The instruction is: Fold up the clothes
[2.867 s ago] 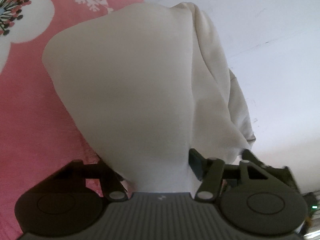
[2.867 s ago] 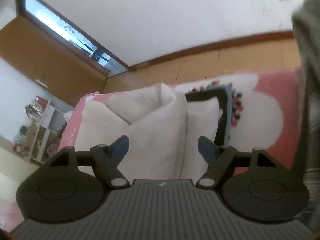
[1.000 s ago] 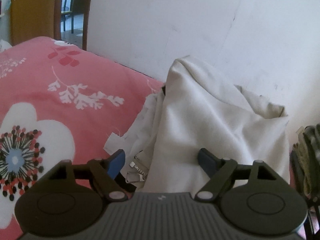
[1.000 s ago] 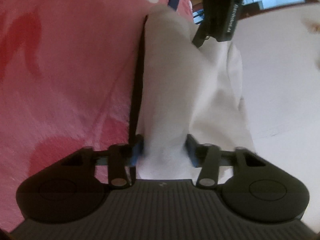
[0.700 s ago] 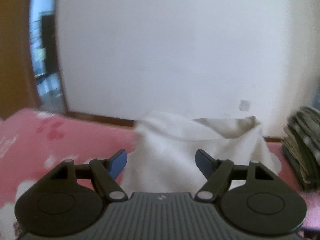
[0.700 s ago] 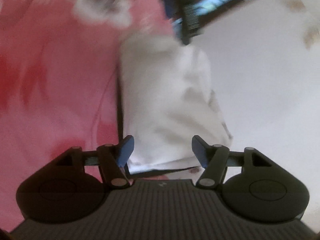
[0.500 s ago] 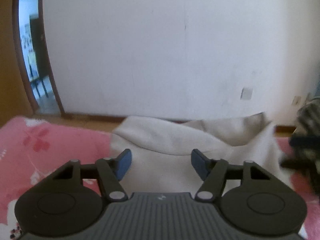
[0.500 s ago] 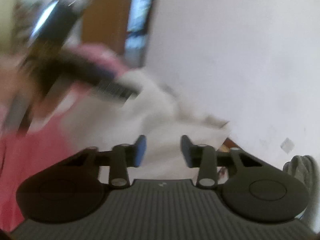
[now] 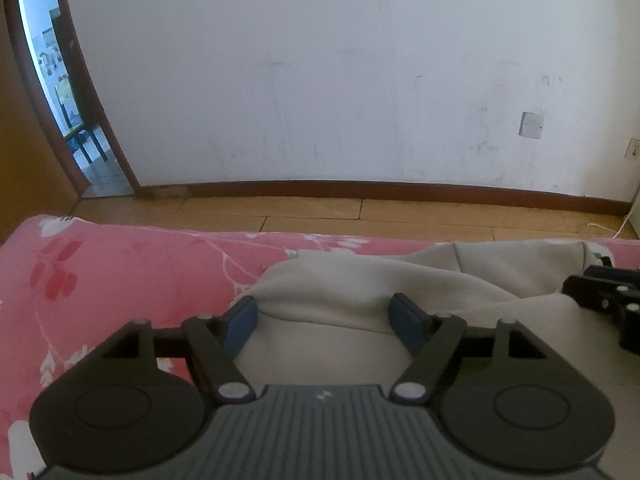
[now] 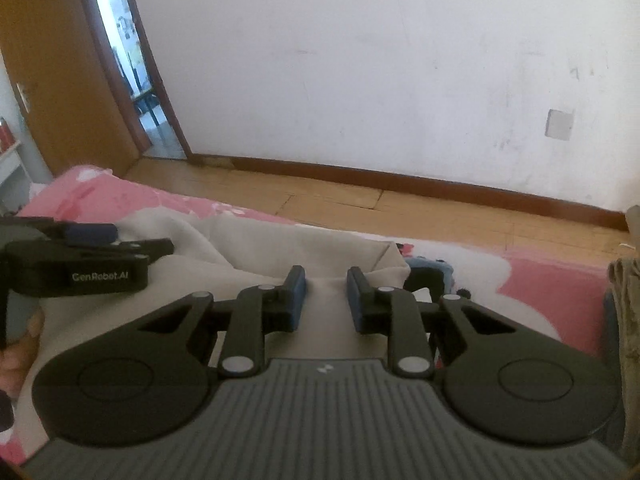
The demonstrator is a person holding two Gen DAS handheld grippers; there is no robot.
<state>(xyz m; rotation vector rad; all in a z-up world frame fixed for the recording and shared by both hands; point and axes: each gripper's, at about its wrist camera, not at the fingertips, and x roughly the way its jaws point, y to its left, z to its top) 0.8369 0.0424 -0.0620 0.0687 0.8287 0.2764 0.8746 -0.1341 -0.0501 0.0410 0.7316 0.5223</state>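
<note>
garment: a cream-white soft cotton garment [image 9: 360, 280] was lying bunched on the pink floral bedspread [image 9: 120, 272], close to the bed's far edge, with wooden floor beyond

left gripper [image 9: 325, 320]: jaws were spread wide, 2 blue pads either side of a raised fold, nothing pinched, looked like it was hovering just over the garment

right gripper [image 10: 326, 296]: jaws were narrow but with a clear gap, cloth showing between the pads, couldn't tell if it touched; no grip yet I'd say

key relation: the garment sat straight ahead of and under both grippers, its long axis running left-right across the views; the right gripper was nearer the garment's right corner [image 10: 394, 256]

room to move: lots of bare bedspread left of the garment; a folded olive-grey pile [image 10: 624, 320] sat close on its right, so I'd guess folding leftward is safer
</note>
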